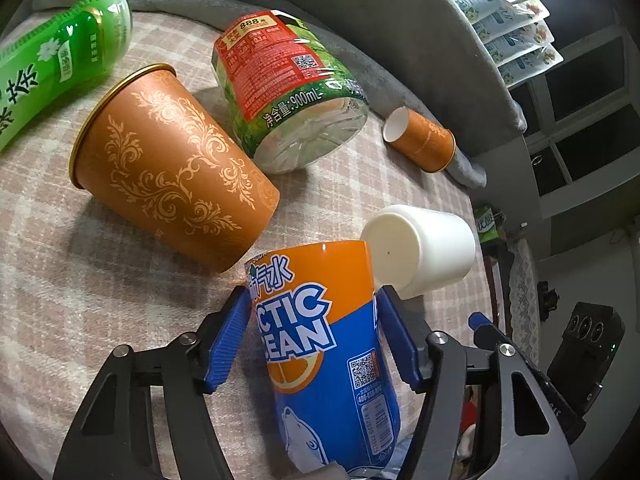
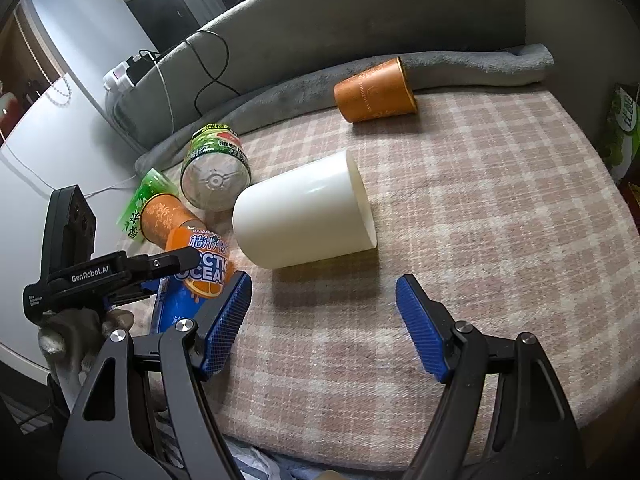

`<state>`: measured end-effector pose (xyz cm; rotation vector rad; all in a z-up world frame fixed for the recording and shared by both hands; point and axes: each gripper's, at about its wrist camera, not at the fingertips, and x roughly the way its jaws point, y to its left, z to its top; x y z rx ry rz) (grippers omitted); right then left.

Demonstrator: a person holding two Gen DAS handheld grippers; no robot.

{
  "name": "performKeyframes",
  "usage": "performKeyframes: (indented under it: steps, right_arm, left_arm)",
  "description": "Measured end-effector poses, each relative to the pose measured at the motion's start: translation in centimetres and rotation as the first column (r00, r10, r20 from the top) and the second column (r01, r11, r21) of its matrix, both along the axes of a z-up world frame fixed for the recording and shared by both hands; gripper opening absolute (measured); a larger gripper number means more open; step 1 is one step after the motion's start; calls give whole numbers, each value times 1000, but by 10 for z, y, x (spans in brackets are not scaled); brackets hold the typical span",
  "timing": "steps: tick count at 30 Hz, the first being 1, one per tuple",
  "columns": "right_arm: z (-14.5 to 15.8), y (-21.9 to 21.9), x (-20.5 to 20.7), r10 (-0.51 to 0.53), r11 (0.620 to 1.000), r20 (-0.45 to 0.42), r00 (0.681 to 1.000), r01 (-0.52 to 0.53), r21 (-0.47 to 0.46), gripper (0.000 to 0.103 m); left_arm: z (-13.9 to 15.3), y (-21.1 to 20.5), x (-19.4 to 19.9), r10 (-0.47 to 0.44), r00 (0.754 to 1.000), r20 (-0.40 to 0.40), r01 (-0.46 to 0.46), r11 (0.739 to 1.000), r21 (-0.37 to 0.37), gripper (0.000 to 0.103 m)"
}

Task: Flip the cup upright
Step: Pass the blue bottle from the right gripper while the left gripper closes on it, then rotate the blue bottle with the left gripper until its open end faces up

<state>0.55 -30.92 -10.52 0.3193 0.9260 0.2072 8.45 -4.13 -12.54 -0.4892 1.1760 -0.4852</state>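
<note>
The white cup (image 2: 304, 210) is lying on its side on the plaid-covered surface (image 2: 500, 208), directly ahead of the right gripper (image 2: 324, 320). Its open mouth is facing right and its closed base left. It carries no print. The right fingers (image 2: 420, 328) are standing wide apart, holding nothing, just short of the cup and not touching it.

In the left wrist view, the same cup (image 1: 424, 248) is resting just beyond the right fingertip of the left gripper (image 1: 312, 340), beside the top of the can (image 1: 324, 344). The left fingers (image 1: 228, 340) are sitting against both sides of this orange and blue can, clamping it. Its label is reading "CTIC" and "EAN" in white letters, with a QR code, a barcode and a polar bear; the right wrist view is showing "MANDARIN" and "OCEAN".

Ahead and left of the left fingers, a large orange cup (image 1: 168, 168) with a gold scroll pattern is lying on its side. Beyond it, a clear bottle (image 1: 288, 92) is showing "888" and "900mL" on a red and green label. A green tea bottle (image 1: 60, 60) is lying far left. A small orange cup (image 1: 420, 140) is lying far ahead to the right.

A grey blanket (image 2: 460, 64) is bordering the surface. Printed pouches (image 1: 508, 20) are hanging beside dark windows (image 1: 580, 100).
</note>
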Motion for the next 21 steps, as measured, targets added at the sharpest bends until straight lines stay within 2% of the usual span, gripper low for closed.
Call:
performKeyframes:
  steps: [8,15,21]
  right_arm:
    - [2,-2,-1,-10,1000,7,1000,10,4,77]
    - [4,-1,-3,-12,1000,15,1000,12,2,77]
    - [5,-1,-4,-15,1000,15,1000,15,6,77]
  left_arm:
    - [16,-4,-8,-11,996,85,7,999,51,63]
    - [35,-11,-19,-27,981,191,7,994,106,63]
    - [44,-16,-25,-32,969,247,-3,991,137,63]
